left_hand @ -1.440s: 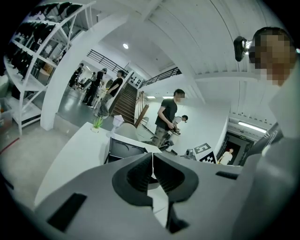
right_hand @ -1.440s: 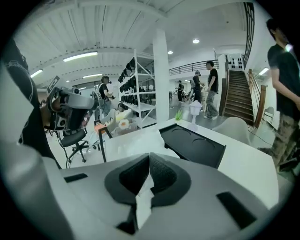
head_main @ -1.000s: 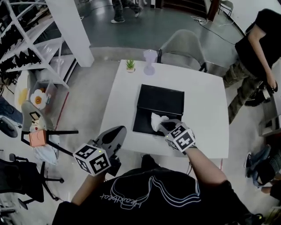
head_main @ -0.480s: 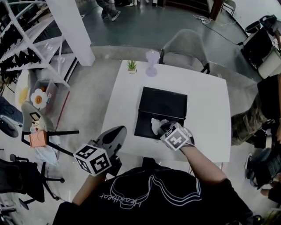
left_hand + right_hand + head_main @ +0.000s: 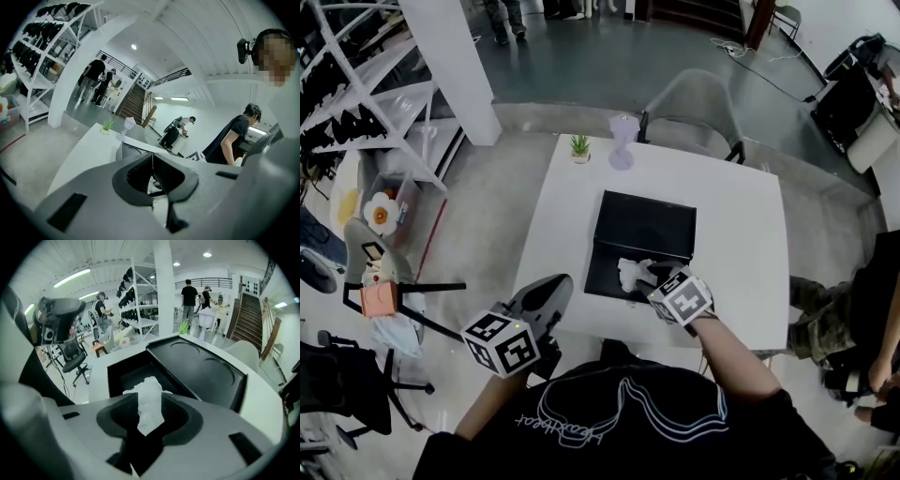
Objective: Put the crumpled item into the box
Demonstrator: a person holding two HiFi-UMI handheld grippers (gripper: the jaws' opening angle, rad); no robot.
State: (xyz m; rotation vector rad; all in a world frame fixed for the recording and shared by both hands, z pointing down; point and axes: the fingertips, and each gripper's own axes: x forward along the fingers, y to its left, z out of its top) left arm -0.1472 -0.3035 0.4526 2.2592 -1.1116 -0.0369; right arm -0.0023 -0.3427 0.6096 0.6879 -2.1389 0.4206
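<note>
A black box (image 5: 609,248) lies open on the white table (image 5: 741,244), its lid (image 5: 645,223) folded back on the far side. In the box's near part sits the crumpled white paper (image 5: 633,272). My right gripper (image 5: 659,281) is right behind it, over the box's near edge. In the right gripper view the paper (image 5: 150,404) stands between the jaws, which are opening and no longer press on it; the box (image 5: 124,376) lies beyond. My left gripper (image 5: 546,292) hangs off the table's near left corner, shut and empty, as the left gripper view (image 5: 152,174) also shows.
A small potted plant (image 5: 579,143) and a lilac vase (image 5: 622,142) stand at the table's far edge, with a grey chair (image 5: 694,98) behind. White shelving (image 5: 356,84) and a stool (image 5: 384,281) are to the left. A person (image 5: 853,309) stands at the right.
The right gripper's jaws have parted and the paper now rests lower in the box. The person at the right has moved toward the near right corner. The left gripper has not moved.
</note>
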